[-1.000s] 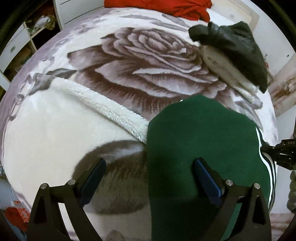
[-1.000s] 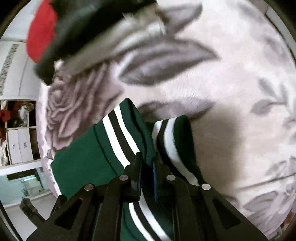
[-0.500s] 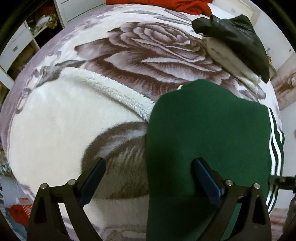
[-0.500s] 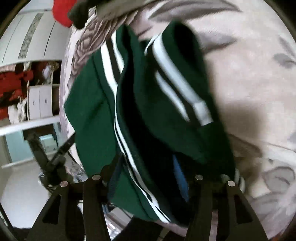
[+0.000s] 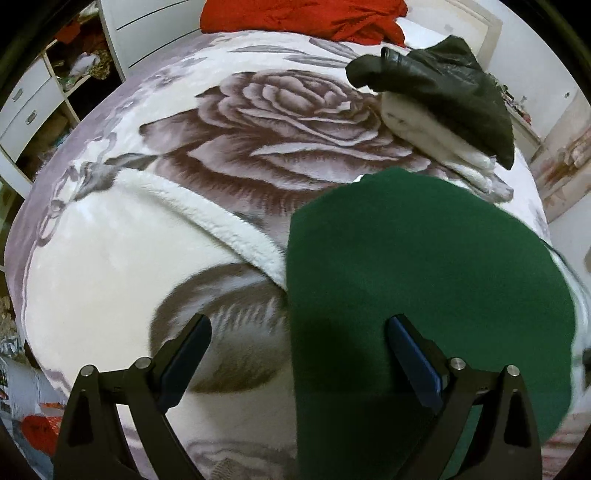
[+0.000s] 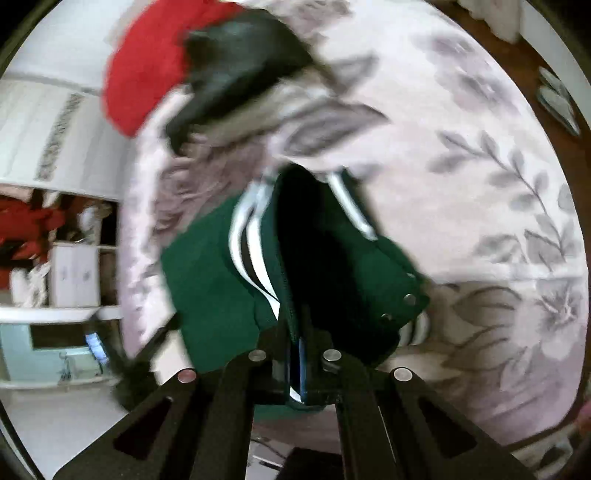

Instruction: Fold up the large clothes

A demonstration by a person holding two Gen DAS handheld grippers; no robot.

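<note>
I am partway through a fold on the green garment, which lies on the rose-patterned blanket covering the bed, its near-left edge overlapping a white fleece blanket. My right gripper is pinched closed on the garment's striped edge, the jaws drawn almost together with cloth between them, and that part of the cloth stands up off the bed in a dark, open fold; the right wrist view is blurred, so I cannot say just how high it is lifted. My left gripper is spread wide and holds nothing: one finger hangs over the bare blanket, the other over the flat green panel, whether touching it I cannot tell. I judge the step in hand to be carrying the striped edge across the body of the garment to lay one half over the other. The next move calls for keeping the right pinch firm while the edge travels over and comes down square on the flat panel, with the left gripper pressing or gripping the near side so the base layer does not drag. Beyond the garment, a black garment sits on a folded white one, and a red garment lies at the far end, all well apart from my work.
</note>
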